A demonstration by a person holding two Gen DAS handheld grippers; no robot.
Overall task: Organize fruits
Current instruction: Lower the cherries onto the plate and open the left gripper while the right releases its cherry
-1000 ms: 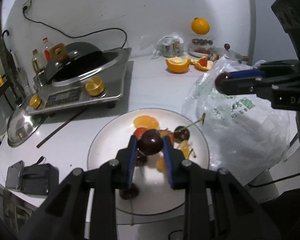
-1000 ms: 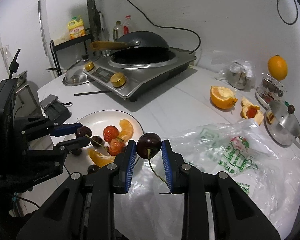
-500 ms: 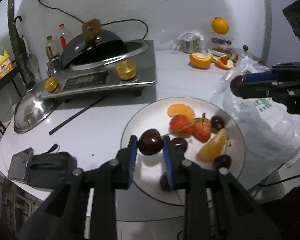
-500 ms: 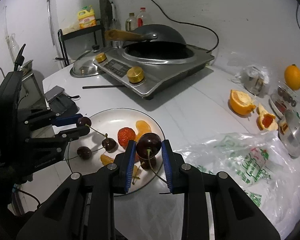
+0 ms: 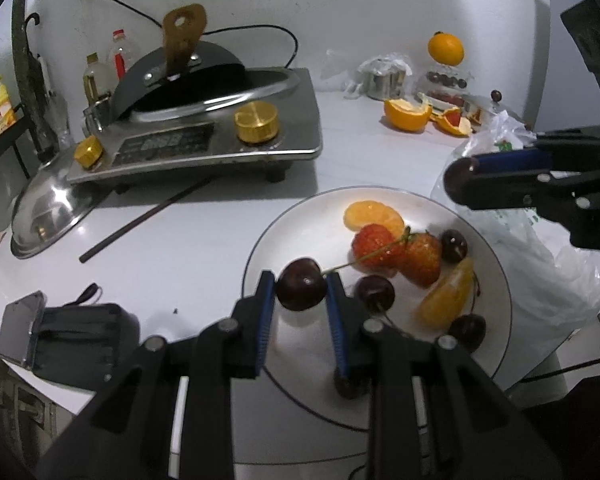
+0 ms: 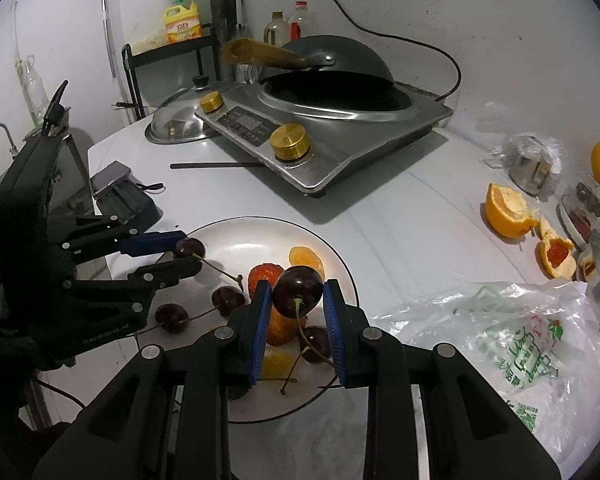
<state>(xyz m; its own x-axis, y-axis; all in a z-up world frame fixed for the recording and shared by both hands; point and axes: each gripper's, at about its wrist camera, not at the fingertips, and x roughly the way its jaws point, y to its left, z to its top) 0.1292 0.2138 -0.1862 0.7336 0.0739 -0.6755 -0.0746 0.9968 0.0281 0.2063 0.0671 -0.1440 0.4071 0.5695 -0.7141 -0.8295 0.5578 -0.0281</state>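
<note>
Both grippers hang over the white plate (image 5: 260, 264), and each has its blue pads pinched on a dark cherry. The left gripper (image 5: 301, 292) holds its cherry (image 5: 301, 289) above the plate's near-left rim, the green stem slanting out across the two strawberries (image 5: 396, 254) at the plate's middle. The right gripper (image 6: 297, 298) grips a second cherry (image 6: 297, 291) stem-down over the plate's right side. On the plate lie the strawberries, orange segments (image 5: 444, 300) and several loose cherries (image 5: 375, 293). A crumpled plastic bag (image 6: 496, 332) lies just right of the plate; behind the plate sits the steel cooker (image 5: 204, 140) with its wok.
</note>
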